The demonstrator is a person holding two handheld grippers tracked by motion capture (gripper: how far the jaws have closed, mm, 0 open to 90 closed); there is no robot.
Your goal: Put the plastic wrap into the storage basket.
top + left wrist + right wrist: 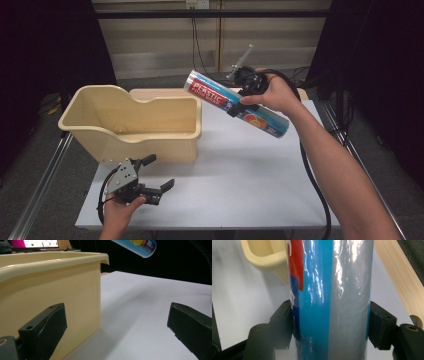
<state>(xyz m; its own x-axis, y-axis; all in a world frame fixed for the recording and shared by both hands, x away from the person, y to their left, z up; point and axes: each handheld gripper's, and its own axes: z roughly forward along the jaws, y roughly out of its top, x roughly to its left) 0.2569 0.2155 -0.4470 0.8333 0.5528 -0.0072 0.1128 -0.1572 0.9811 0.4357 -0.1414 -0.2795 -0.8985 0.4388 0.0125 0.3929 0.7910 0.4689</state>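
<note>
Bright table, dark surroundings, wrapper glare

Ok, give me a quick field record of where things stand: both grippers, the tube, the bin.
right gripper: shut on the tube, held in the air
tube: blue, red and silver wrap, tilted, upper end toward the bin
bin: cream plastic, on the table's left side, looks empty
left gripper: open, low near the bin's front wall, holding nothing
table: white top
</note>
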